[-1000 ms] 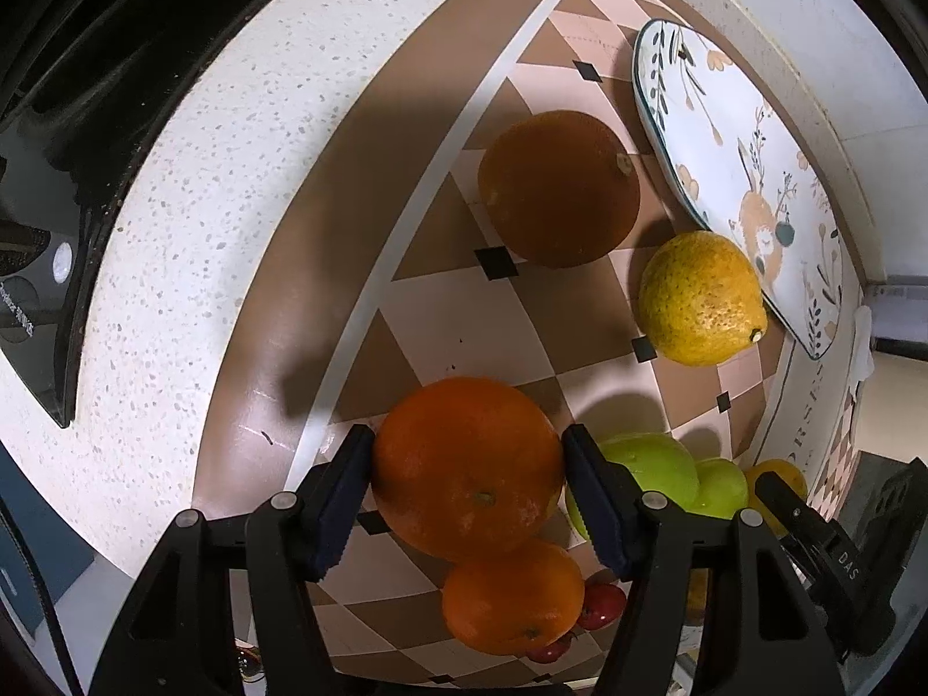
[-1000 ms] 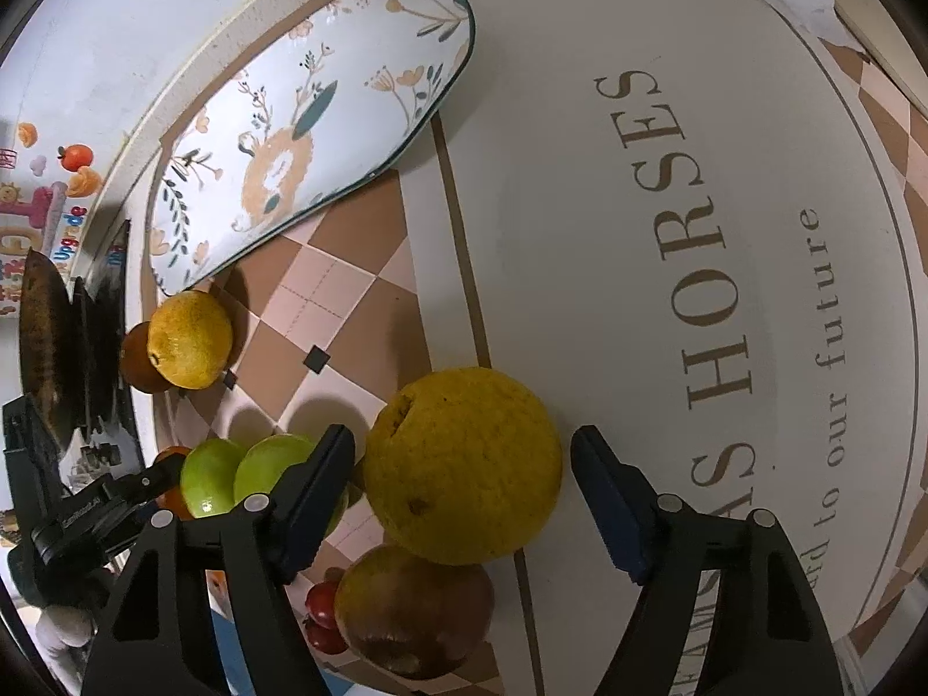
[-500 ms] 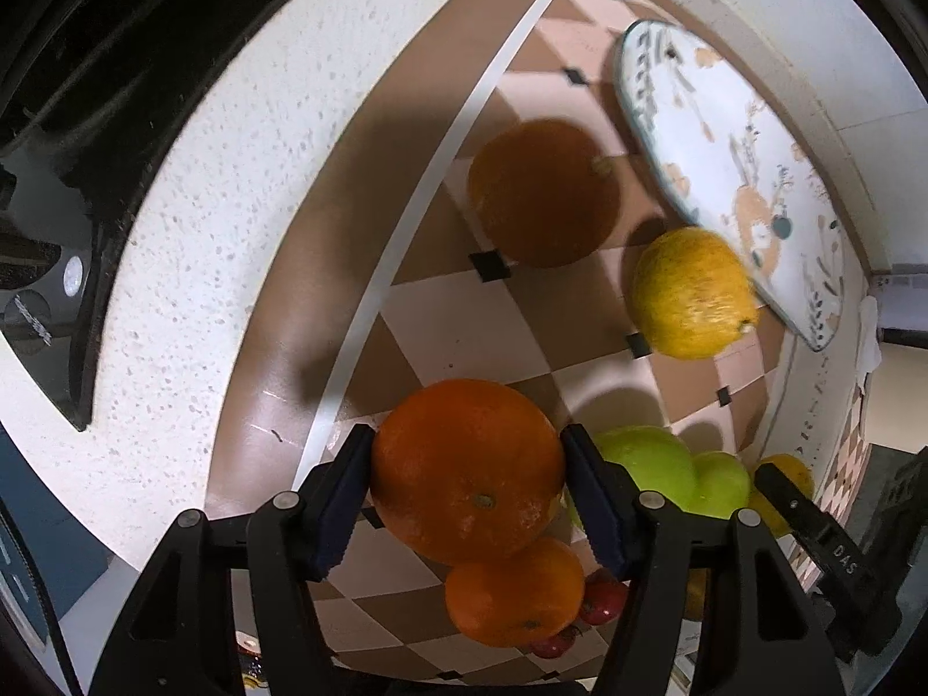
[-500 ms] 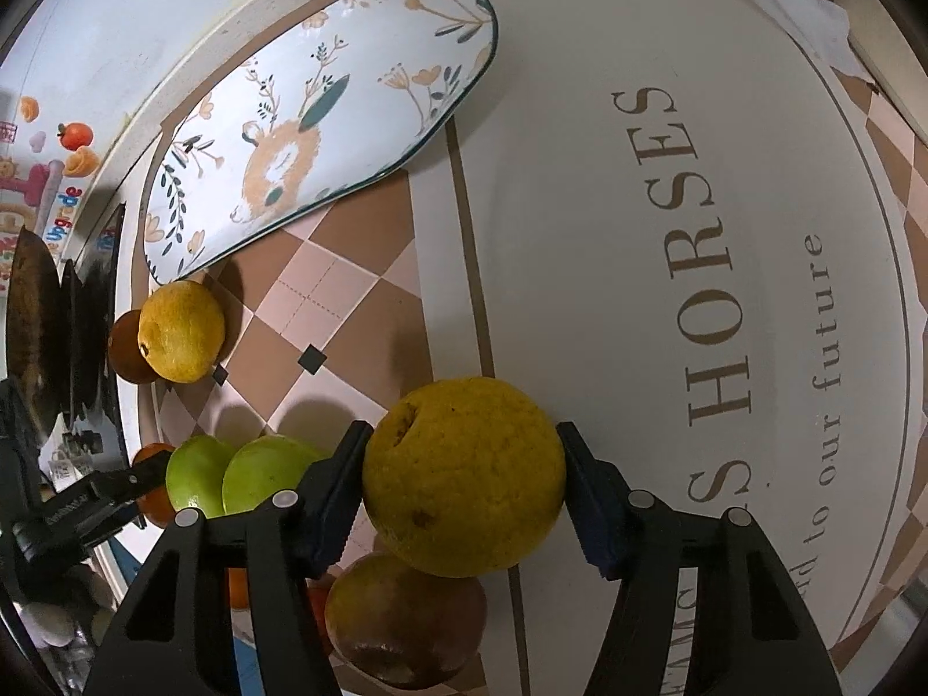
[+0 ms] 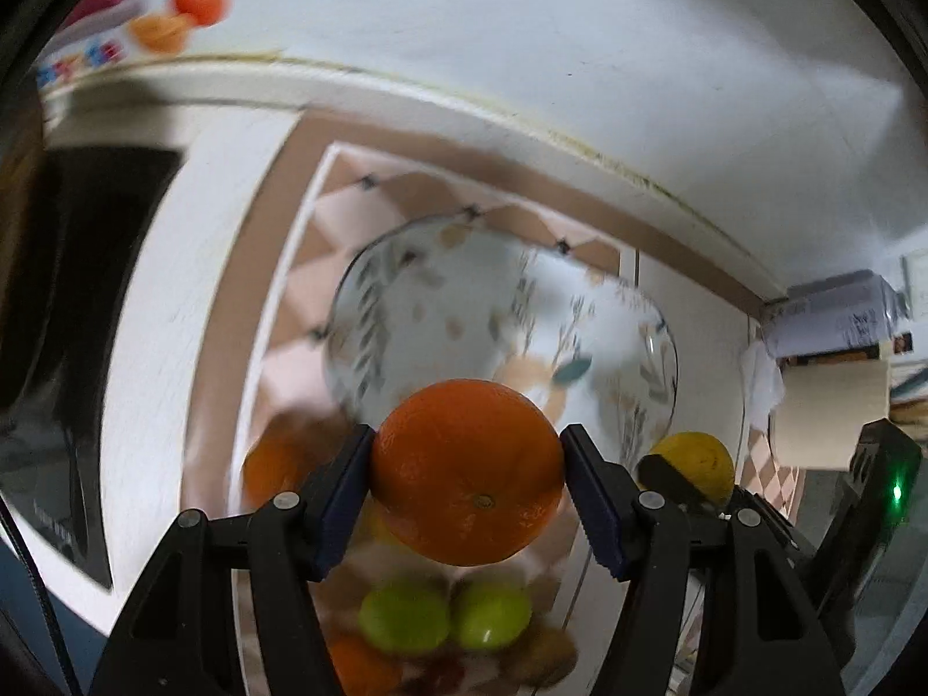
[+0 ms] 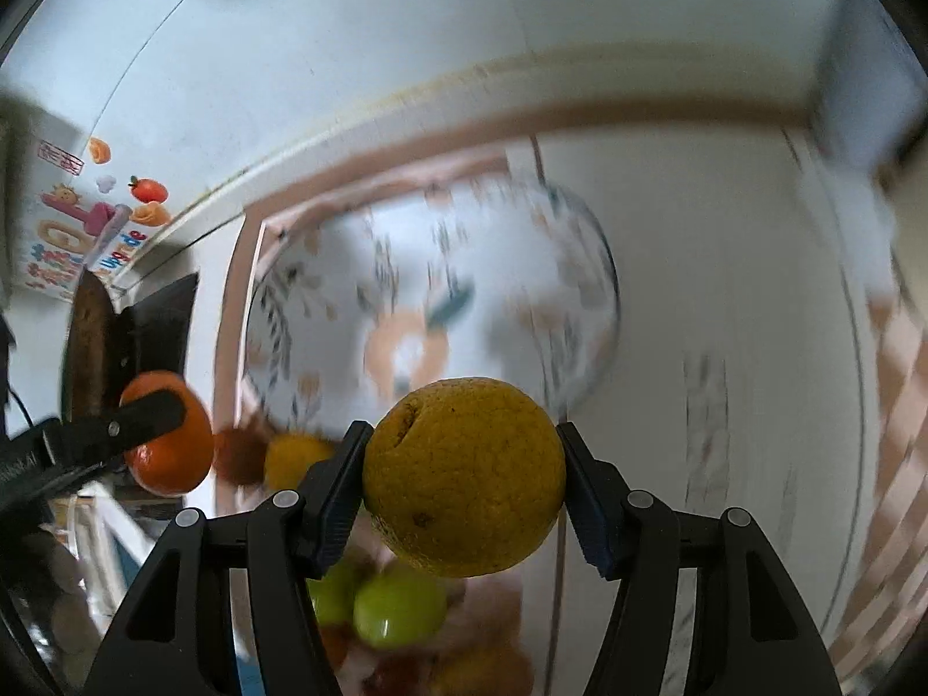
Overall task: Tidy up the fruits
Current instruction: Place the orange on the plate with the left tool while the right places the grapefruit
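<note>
The left gripper (image 5: 467,478) holds an orange (image 5: 467,472); the right gripper (image 6: 464,478) clamps a yellow fruit (image 6: 464,475). Only the right view shows wall stickers (image 6: 87,232) sharply.

The orange (image 5: 467,472), round, bright and glossy with its navel facing the camera, is pinched at its sides, lifted clear above the near edge of the flower-patterned plate (image 5: 406,313). The yellow citrus (image 6: 464,475), dull, pitted and flecked with brown, is clamped the same way, raised over the plate's near rim. Two green fruits (image 5: 443,617) lie side by side nearer than the plate, among blurred orange and red fruit
</note>
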The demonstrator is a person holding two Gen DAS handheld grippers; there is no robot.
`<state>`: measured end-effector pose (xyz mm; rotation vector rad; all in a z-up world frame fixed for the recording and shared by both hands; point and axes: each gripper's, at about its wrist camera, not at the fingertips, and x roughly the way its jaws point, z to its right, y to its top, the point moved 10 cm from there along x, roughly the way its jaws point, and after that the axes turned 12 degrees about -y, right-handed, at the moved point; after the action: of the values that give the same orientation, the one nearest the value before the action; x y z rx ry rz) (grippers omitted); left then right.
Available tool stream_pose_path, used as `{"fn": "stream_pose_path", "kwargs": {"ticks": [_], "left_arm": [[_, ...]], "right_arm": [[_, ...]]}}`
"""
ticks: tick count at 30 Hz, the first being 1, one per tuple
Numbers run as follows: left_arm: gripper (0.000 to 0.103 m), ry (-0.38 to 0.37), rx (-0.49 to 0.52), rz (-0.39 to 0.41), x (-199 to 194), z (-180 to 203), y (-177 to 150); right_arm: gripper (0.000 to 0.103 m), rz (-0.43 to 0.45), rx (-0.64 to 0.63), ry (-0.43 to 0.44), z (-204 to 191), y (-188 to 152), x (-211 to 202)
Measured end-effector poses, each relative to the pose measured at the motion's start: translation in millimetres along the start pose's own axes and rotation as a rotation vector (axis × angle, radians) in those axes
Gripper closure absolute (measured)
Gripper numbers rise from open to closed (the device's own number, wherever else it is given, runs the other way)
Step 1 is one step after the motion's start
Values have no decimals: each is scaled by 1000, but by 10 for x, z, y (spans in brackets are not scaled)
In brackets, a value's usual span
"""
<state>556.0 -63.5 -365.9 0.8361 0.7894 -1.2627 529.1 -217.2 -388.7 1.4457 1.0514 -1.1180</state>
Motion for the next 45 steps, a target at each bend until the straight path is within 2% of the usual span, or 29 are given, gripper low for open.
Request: {"fn": "stream_pose_path", "kwargs": {"ticks": [3,7,19,24,26,27,28,29,30,31,35,38,40,45], "left_arm": [[40,18,11,-61,327,33,303],[40,42,-11,-133,652,-76,505],[40,49,-60,-222,1011,-138,567],[40,112,-47,-241,1059,-180,567],[40,126,-40,-239,1059,-191,577],[39,127,-39,-240,1056,-199,574],[39,126,-39,-244,1056,-204,566],[30,117,-41,-243,1047,-200,559],[17,121,-39,-237,1044,-177,558],[15,132,-28,-226,1012,-174,571],[15,155,-7,-195,837,-196,579],[15,202,33,-145,648,-209,561],[15,245,51,-103,484,-240,513],[15,295,109,-16,131,-238,269]], "right_arm": [[38,-1,-65,-39,-112,300,180],[38,-22,-131,-81,-200,550,452],[38,-85,-205,-101,-334,759,919],[37,-127,-194,-82,-314,771,941],[31,-137,-186,-73,-329,758,932],[16,-133,-182,-74,-329,766,922],[10,-127,-174,-70,-323,771,894],[10,-128,-168,-67,-325,770,880],[10,-134,-156,-68,-309,761,862],[10,-135,-147,-68,-294,755,837],[10,-122,-127,-96,-175,730,726],[10,-116,-96,-109,-90,694,647],[10,-112,-80,-118,-18,655,582],[10,-85,-43,-143,142,496,375]]}}
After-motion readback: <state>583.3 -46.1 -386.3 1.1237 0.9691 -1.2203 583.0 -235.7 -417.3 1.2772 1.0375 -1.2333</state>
